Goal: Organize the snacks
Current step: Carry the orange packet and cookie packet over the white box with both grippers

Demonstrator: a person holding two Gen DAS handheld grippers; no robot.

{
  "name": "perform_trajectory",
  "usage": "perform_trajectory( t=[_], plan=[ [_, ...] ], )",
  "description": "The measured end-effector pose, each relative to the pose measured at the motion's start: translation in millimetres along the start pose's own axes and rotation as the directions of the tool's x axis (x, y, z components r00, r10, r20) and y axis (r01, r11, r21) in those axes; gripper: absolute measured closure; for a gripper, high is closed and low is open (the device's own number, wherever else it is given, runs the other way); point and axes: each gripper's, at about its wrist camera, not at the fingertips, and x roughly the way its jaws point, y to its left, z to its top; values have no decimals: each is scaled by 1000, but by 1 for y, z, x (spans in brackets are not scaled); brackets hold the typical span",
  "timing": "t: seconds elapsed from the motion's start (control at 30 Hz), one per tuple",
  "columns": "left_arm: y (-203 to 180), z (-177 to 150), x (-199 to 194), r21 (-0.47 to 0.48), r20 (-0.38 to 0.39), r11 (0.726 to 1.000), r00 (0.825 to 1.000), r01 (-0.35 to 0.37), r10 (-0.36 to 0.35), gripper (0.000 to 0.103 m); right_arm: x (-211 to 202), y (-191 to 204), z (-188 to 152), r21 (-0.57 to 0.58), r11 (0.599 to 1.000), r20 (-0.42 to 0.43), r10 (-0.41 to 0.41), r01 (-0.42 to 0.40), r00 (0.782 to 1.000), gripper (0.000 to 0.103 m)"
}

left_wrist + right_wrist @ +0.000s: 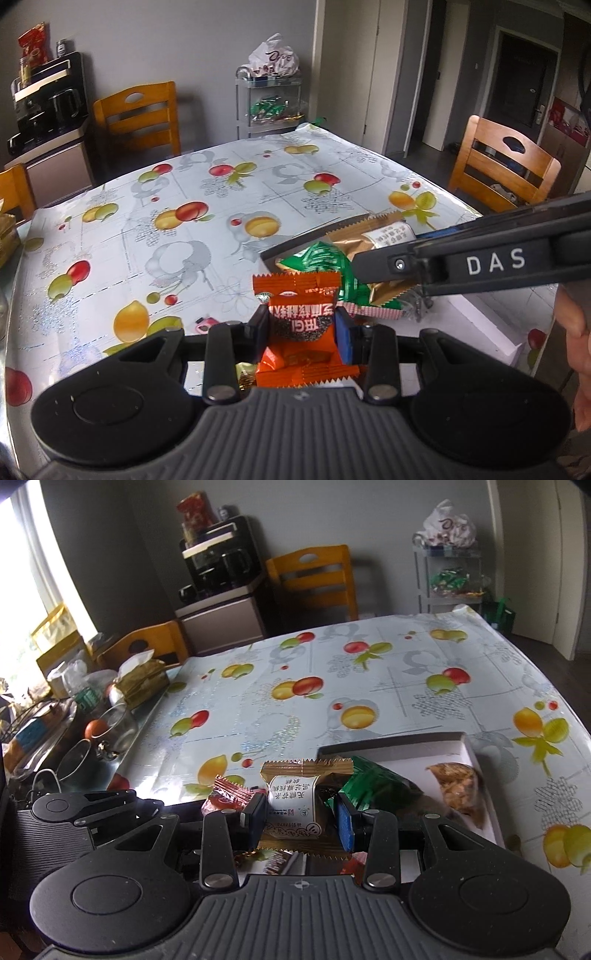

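Observation:
My left gripper (301, 334) is shut on an orange snack packet (301, 325), held above the table's near edge. My right gripper (300, 812) is shut on a gold-brown snack packet (295, 794) and shows in the left wrist view (373, 269) reaching in from the right over the box. A shallow white box (458, 746) lies on the fruit-print tablecloth (295, 686) and holds a green packet (373, 782) and a clear bag of brown snacks (460, 786). The orange packet also shows in the right wrist view (227, 797), left of my right gripper.
Wooden chairs (140, 114) (502, 162) stand around the table. A wire cart (271, 103) with bags stands behind the far edge. Glass bowls (114, 723), jars and bags crowd a side surface to the table's left. A coffee machine (218, 565) sits on a cabinet.

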Motion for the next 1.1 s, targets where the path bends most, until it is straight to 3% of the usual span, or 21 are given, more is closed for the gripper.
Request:
perform_trajectory(
  t=[0.67, 1.1],
  plan=[
    [-53, 12, 24, 99, -21, 989, 994, 108, -106, 69, -24, -52, -16, 101, 990, 19, -96, 94, 995, 63],
    [-69, 17, 39, 124, -43, 983, 991, 133, -129, 69, -28, -72, -20, 128, 985, 15, -117, 114, 993, 63]
  ],
)
